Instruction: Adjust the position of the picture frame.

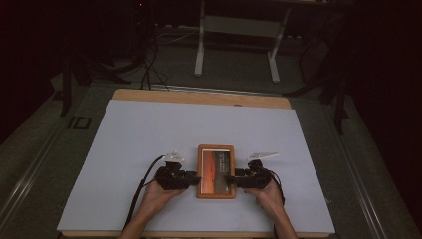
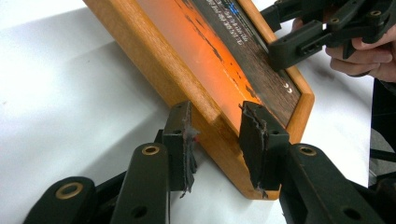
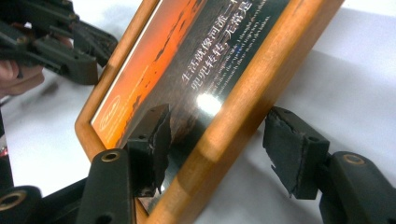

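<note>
A wooden picture frame (image 1: pixel 215 147) with an orange sunset print and white lettering lies near the front of the white table. My left gripper (image 1: pixel 195 178) is at its left edge. In the left gripper view the jaws (image 2: pixel 217 140) straddle that edge, one pad on the glass and one pressed against the wood's outer side. My right gripper (image 1: pixel 230 179) reaches in at the frame's right edge. In the right gripper view its jaws (image 3: pixel 219 144) straddle the rail (image 3: pixel 243 112), the left pad over the glass and the right pad (image 3: pixel 289 154) a little clear of the wood.
The white board (image 1: pixel 149 134) covers a wooden table (image 1: pixel 199 97), with bare surface all around the frame. Behind the table stand a white metal stand (image 1: pixel 236 30) and cables (image 1: pixel 144 59) on a dark floor. Each gripper trails a cable toward the front edge.
</note>
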### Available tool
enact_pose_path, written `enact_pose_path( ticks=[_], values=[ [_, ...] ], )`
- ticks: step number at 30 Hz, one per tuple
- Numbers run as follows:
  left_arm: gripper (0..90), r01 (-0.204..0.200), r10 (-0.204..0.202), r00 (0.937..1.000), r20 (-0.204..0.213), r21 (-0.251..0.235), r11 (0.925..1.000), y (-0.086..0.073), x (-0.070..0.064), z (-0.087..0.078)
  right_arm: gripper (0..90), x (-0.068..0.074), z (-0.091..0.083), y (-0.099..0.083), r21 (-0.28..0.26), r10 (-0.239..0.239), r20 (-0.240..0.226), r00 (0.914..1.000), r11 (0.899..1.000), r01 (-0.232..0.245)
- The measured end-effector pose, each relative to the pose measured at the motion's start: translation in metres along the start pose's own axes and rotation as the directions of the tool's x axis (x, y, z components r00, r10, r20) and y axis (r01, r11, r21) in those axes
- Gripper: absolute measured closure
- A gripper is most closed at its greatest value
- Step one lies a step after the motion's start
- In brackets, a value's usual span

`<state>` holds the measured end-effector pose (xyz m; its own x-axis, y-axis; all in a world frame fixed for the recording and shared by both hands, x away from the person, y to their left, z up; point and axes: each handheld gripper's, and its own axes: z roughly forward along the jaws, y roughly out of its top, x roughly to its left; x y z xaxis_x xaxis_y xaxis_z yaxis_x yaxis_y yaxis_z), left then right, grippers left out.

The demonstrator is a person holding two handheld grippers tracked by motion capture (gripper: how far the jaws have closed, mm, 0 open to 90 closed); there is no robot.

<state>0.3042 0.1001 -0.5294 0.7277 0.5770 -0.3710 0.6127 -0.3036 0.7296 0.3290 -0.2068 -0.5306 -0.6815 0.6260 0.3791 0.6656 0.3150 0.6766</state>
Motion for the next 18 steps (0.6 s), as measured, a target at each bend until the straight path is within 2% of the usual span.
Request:
enact_pose_path(
  ticks=[4,9,13,18],
  values=[
    [65.0,0.008,-0.009,0.9998,-0.017,-0.011,0.9999,-0.003,0.001,-0.004,41.7,0.001,0.006,0.005,-0.008,0.013,-0.002,0.9999,1.000,-0.013],
    [65.1,-0.009,0.008,0.9988,-0.048,-0.018,0.9998,-0.002,-0.001,-0.006,42.3,0.004,0.010,0.006,-0.007,0.024,-0.010,0.9997,1.000,-0.024],
    [63.2,-0.014,0.013,0.9984,-0.056,-0.022,0.9996,-0.002,-0.002,-0.005,43.7,0.008,0.005,0.001,0.033,0.027,-0.005,0.9996,0.999,-0.027],
    [63.0,-0.027,0.025,0.9973,-0.069,-0.020,0.9994,-0.002,-0.003,-0.005,42.6,0.017,0.002,-0.004,0.111,-0.029,-0.008,0.9995,0.993,0.030]
  ],
)
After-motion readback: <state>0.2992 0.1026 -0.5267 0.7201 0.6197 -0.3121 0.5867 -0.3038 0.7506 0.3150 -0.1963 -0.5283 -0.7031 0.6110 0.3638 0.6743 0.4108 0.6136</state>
